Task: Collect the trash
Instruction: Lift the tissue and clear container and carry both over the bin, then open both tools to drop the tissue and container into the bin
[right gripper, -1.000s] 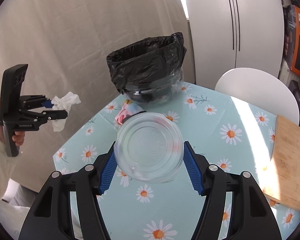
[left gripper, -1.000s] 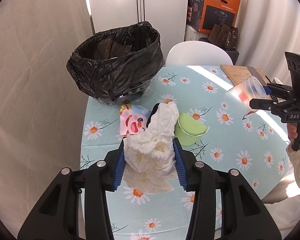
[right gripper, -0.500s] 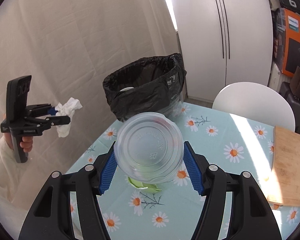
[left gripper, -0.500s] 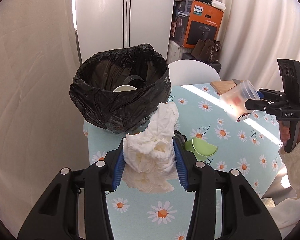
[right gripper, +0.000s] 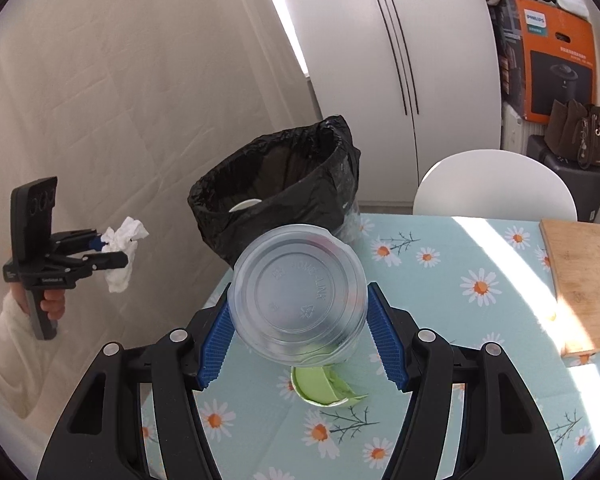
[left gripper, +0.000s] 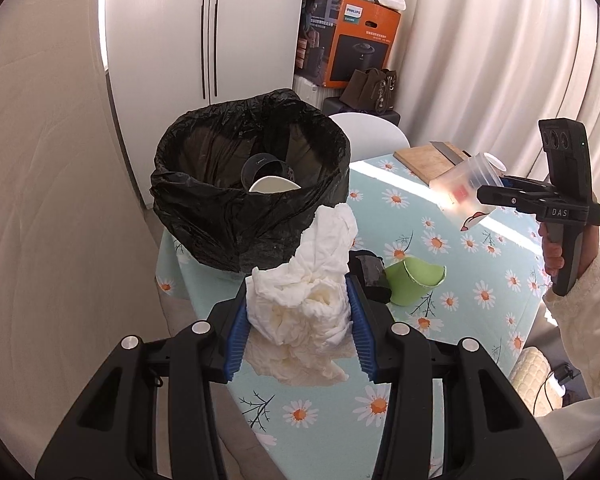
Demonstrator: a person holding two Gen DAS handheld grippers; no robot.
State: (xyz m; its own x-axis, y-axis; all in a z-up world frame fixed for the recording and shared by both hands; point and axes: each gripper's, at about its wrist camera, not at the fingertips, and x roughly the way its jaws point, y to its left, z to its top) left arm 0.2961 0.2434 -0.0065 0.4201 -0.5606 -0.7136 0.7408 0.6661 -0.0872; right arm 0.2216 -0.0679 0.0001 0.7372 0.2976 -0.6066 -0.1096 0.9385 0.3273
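My left gripper (left gripper: 298, 326) is shut on a crumpled white tissue (left gripper: 306, 292), held above the table just short of the black-lined trash bin (left gripper: 204, 208). A white dish and a dark cup lie inside the bin. My right gripper (right gripper: 300, 334) is shut on a clear plastic cup (right gripper: 296, 296), its round base facing the camera, held in the air before the trash bin (right gripper: 276, 176). A crushed green cup (left gripper: 414, 282) lies on the table beside a small black object (left gripper: 370, 272). Each gripper shows in the other's view: the left gripper (right gripper: 108, 250), the right gripper (left gripper: 500, 196).
The daisy-print tablecloth (right gripper: 440, 280) covers the table. A wooden cutting board (right gripper: 580, 280) lies at its right side. A white chair (right gripper: 496, 188) stands behind the table. An orange box (left gripper: 348, 40) and bags are stacked by the curtain.
Both grippers have risen and swung toward the bin with their loads. The bin's inside now shows in the left wrist view. The pink wrapper on the table is out of sight.
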